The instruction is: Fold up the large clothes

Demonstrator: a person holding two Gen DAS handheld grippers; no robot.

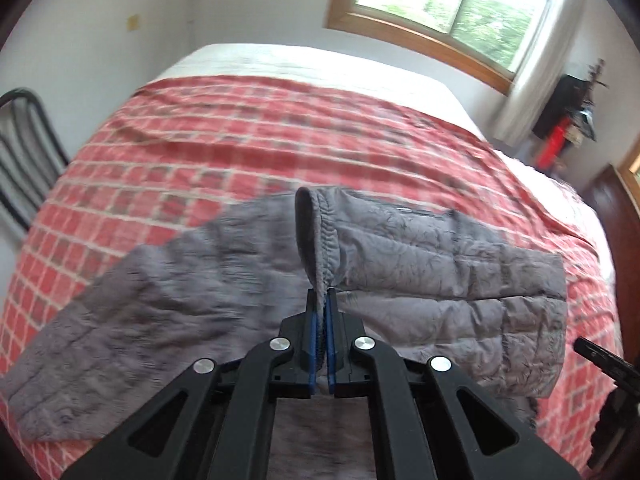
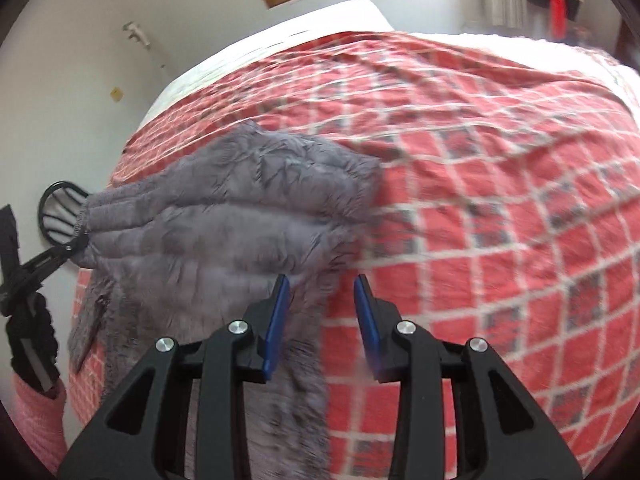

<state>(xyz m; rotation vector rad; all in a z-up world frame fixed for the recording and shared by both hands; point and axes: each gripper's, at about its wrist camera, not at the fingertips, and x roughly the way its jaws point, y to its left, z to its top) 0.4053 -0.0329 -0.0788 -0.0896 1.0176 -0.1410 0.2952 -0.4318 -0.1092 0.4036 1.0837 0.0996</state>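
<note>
A grey quilted jacket (image 1: 420,264) lies spread on the red checked bedspread (image 1: 240,140). My left gripper (image 1: 322,300) is shut on the elastic cuff of a sleeve (image 1: 316,236), which stands lifted above the jacket's body. In the right wrist view the same jacket (image 2: 224,216) lies to the left, and the left gripper (image 2: 76,244) shows at its far left edge, pinching the cuff. My right gripper (image 2: 322,284) hovers open over the jacket's right edge and the bedspread (image 2: 480,200), nothing between its blue pads (image 2: 276,320).
The bed fills both views, with a white sheet (image 1: 304,56) at its far end. A black metal chair (image 1: 20,152) stands at the left. A window (image 1: 452,4) and a dark shelf (image 1: 568,108) are on the far wall. A pink sleeve (image 2: 36,420) shows at the lower left.
</note>
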